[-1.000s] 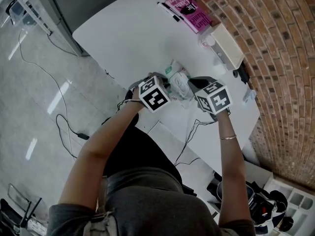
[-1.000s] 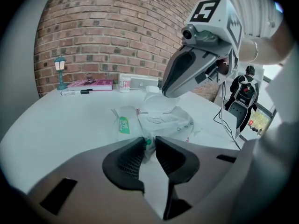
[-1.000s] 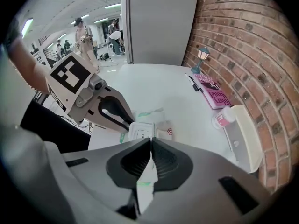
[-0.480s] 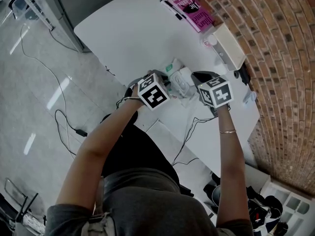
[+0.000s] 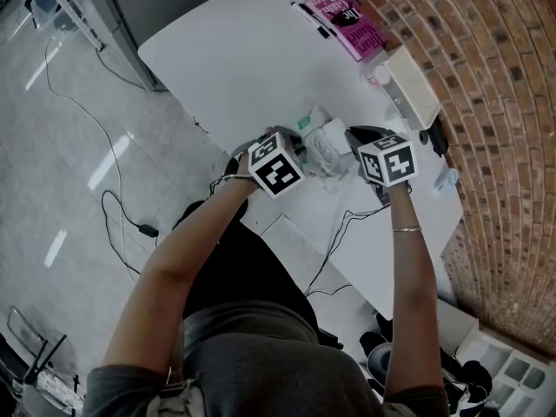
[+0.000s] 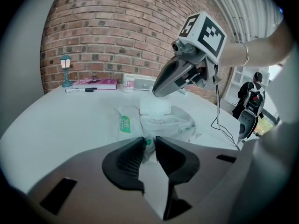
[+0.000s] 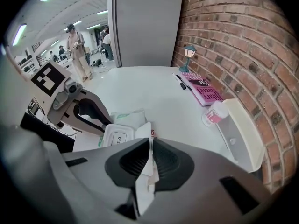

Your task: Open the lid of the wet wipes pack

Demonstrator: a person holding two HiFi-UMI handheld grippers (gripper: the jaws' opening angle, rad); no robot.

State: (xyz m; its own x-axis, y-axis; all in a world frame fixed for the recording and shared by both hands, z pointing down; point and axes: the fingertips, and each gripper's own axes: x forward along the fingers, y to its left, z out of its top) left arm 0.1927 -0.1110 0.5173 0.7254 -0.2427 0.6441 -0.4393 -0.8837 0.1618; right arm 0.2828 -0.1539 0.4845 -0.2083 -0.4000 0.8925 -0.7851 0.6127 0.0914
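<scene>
holding the near left end of the wet wipes pack [image 5: 320,142] in my left tongs [image 6: 149,143], i pin it down on the white table [image 5: 234,59]. the pack lies close to the near edge of the table, between my two tongs. my left jaws are partly closed and pinch the soft wrapper.

my right tongs [image 7: 149,141] come down on the pack from the right. their jaws are narrow, with the white lid [image 6: 156,107] between them, and they have just been opening a little. the pads look like they touch the lid on both sides.

the lid stands up off the pack, and i can see the flat part under it. so i think the opening is almost done. what is left, i guess, is to let go and see if the lid stays up.

counting things: one pack, one lid, two tongs. far away on the table lie one pink book [image 5: 352,20], one black pen [image 5: 311,17] and one little lamp [image 6: 65,69]. on the right are one small bottle [image 7: 214,113] with a pink label and one long white tray [image 7: 245,129].
</scene>
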